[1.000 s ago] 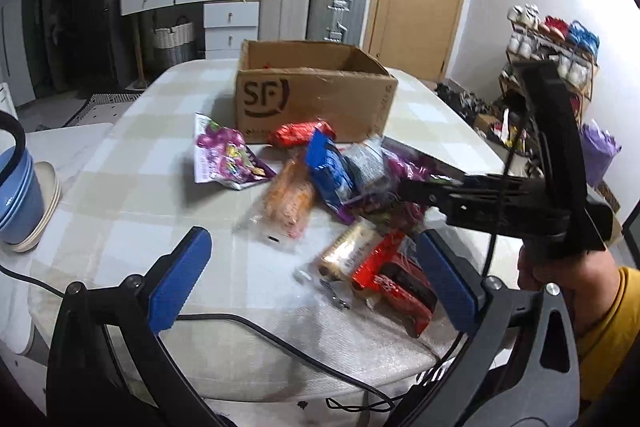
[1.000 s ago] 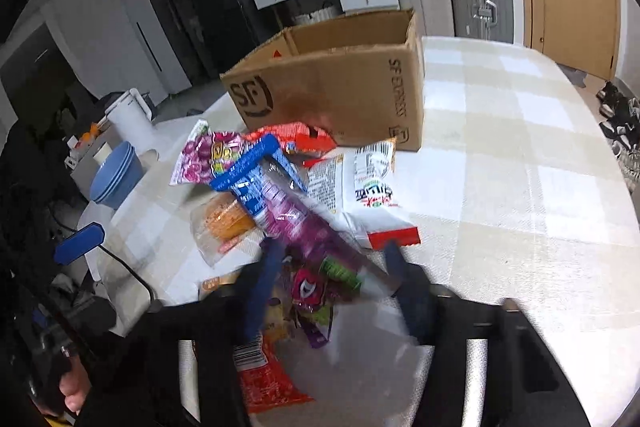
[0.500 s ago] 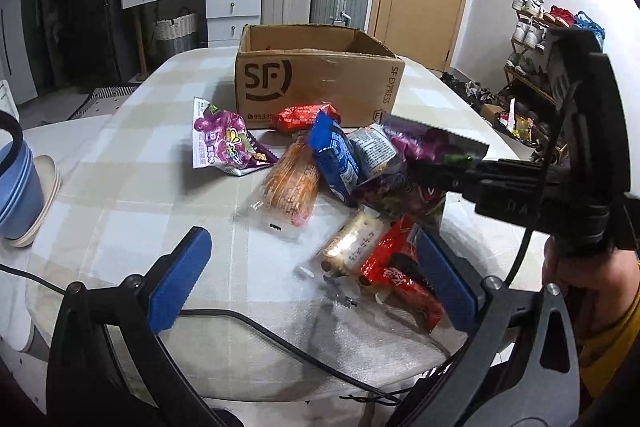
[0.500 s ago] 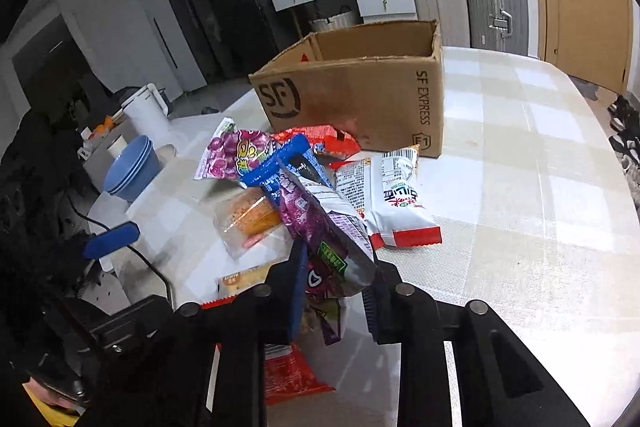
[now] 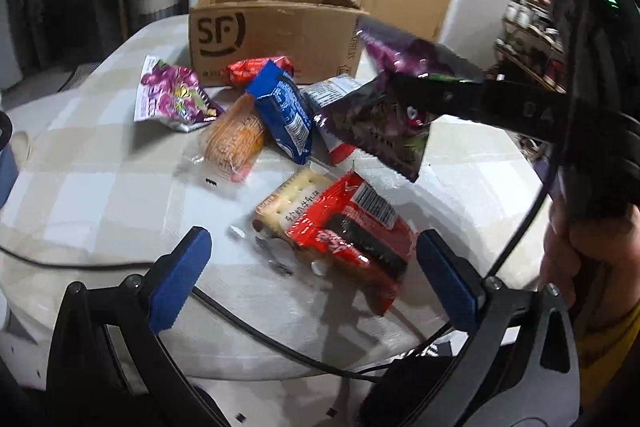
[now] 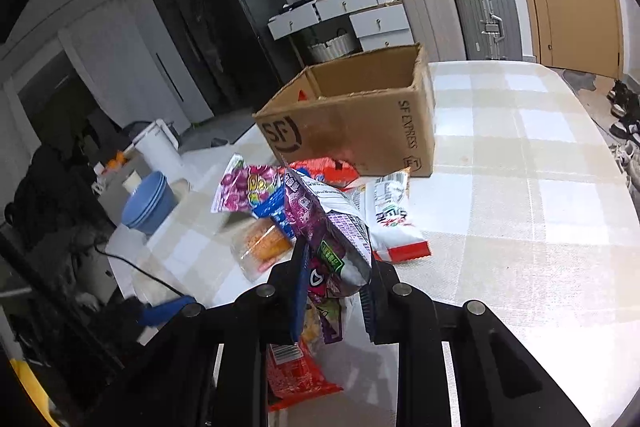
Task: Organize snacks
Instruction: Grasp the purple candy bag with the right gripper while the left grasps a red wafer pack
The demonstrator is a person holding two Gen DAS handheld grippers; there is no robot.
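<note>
Right wrist view shows your right gripper [image 6: 334, 291] pinching the purple snack bag [image 6: 328, 231], lifted off the table [image 6: 520, 211]. Your left gripper [image 5: 312, 267] hangs spread over the red packet [image 5: 352, 231]. The cardboard box [image 6: 360, 123] looks nearly empty, though its floor is hidden; most snacks remain outside.
</note>
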